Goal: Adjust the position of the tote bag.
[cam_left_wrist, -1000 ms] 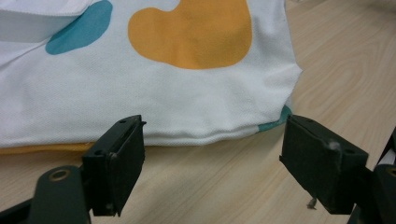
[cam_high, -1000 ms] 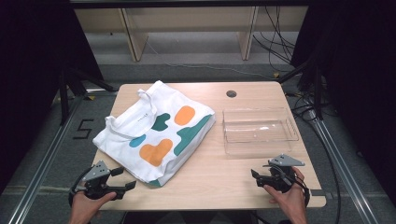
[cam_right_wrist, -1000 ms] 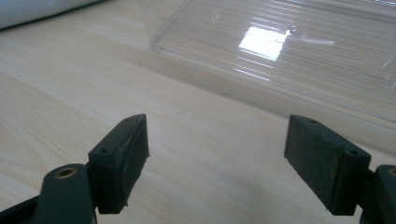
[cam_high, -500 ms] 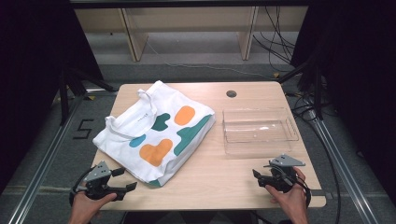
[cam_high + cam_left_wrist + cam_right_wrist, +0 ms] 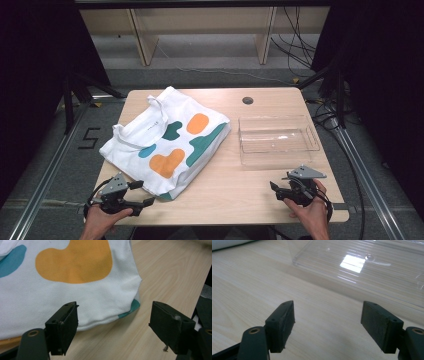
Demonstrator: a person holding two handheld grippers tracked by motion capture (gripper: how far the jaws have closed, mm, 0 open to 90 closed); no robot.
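Note:
A white tote bag [image 5: 167,145] with orange and teal shapes lies flat on the left half of the wooden table [image 5: 235,185], its handles at the far left. My left gripper [image 5: 142,195] is open at the front left, just short of the bag's near corner [image 5: 130,290]. In the left gripper view the bag's near edge [image 5: 100,320] lies in front of the spread jaws [image 5: 113,327]. My right gripper [image 5: 276,189] is open at the front right, over bare wood. An empty clear plastic tray [image 5: 277,140] stands beyond it, and its near wall [image 5: 367,280] shows past the open jaws [image 5: 327,325].
A dark round grommet hole [image 5: 247,100] sits near the table's far edge. Wooden shelf legs [image 5: 142,42] and cables [image 5: 295,55] are on the floor behind. Metal rails [image 5: 45,175] run along both sides of the table. Bare wood lies between bag and tray.
The left gripper has crept slightly to the right, toward the bag's near corner. The right gripper, bag and tray have stayed put.

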